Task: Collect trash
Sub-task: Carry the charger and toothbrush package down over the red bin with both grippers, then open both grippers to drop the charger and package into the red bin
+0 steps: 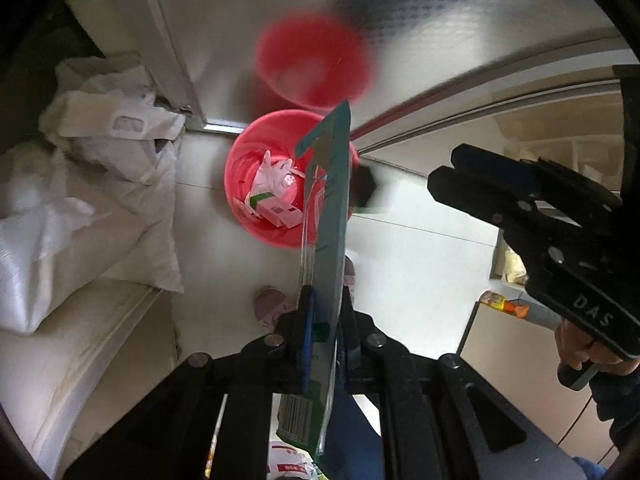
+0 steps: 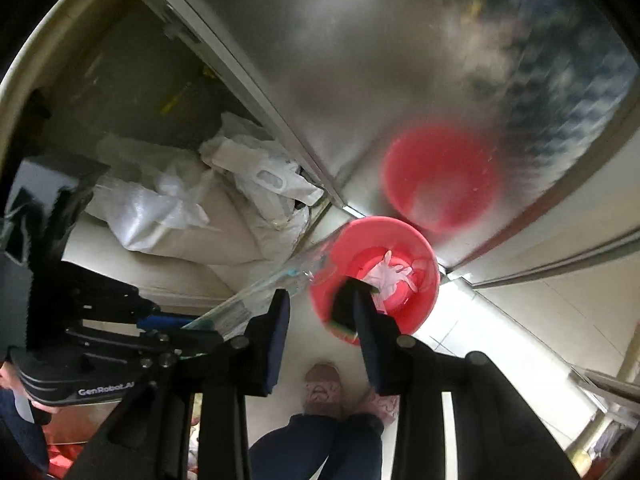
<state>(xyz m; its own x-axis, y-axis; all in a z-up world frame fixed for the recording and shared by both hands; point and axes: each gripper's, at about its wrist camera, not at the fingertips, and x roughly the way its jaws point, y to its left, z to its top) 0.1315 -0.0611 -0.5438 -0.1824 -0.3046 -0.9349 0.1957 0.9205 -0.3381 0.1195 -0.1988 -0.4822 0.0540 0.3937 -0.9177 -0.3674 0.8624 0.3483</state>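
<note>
A red bin [image 1: 244, 168] stands on the floor against a shiny metal door; it holds a white glove [image 1: 274, 174] and a small carton [image 1: 276, 208]. My left gripper [image 1: 326, 312] is shut on a flat teal blister pack [image 1: 330, 200] that points out over the bin. My right gripper [image 2: 322, 312] is open above the bin [image 2: 420, 264]. A dark sponge-like piece [image 2: 345, 312] with a green and pink edge is just off its right finger, falling toward the bin. It also shows in the left wrist view [image 1: 363, 190].
White sacks [image 1: 80, 200] lie on a ledge left of the bin. The metal door [image 1: 280, 8] mirrors the bin. The person's slippered feet [image 2: 324, 390] stand just before the bin. A cabinet [image 1: 520, 380] is at the right.
</note>
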